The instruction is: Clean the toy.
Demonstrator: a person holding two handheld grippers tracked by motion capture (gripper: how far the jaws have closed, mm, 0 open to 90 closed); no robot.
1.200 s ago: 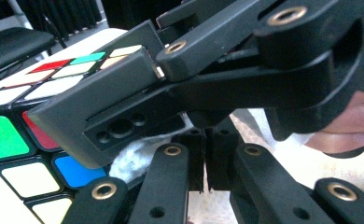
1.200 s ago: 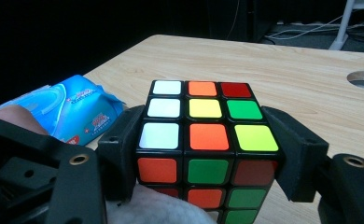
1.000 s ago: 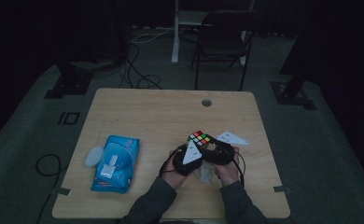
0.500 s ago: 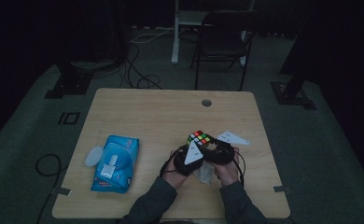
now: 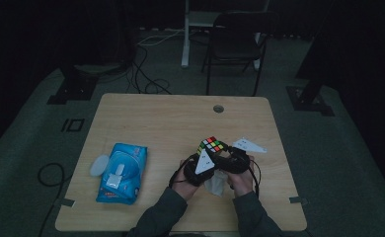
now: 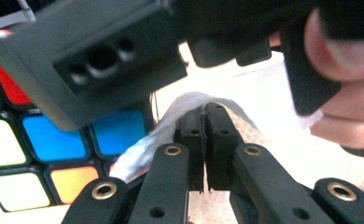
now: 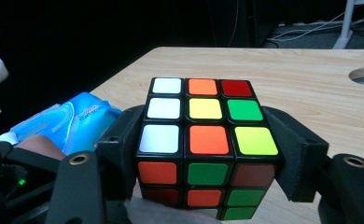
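While your right gripper (image 7: 208, 154) clamps the puzzle cube (image 7: 203, 140) by two opposite sides, you hold it just above the near right part of the table (image 5: 171, 123), and the right gripper view cuts off its lowest row at the bottom edge. You can count three cube faces there only in part: the top shows all nine squares, the front two rows and a sliver. In the high view the cube (image 5: 211, 145) is small and dim, so only its coloured top can be read.

Your left gripper (image 6: 203, 140) has its jaws pressed together on a white wipe (image 6: 143, 144), which drapes over their tips against the cube's side. Most of that wipe is hidden behind the jaws and the dark body of the other gripper, and the left gripper view is too close to show where the cloth ends. From above, a pale bit of the wipe (image 5: 215, 183) hangs between your two hands, and whether it touches the table there cannot be made out.

Compared with the frames from a second ago, nothing has shifted: both hands, the cube and the packet sit where they were.

Counted up: one cube, one wipe in hand, two grippers, and one blue wipe packet (image 5: 120, 172) lying well to the left with its lid (image 5: 99, 165) open beside it.
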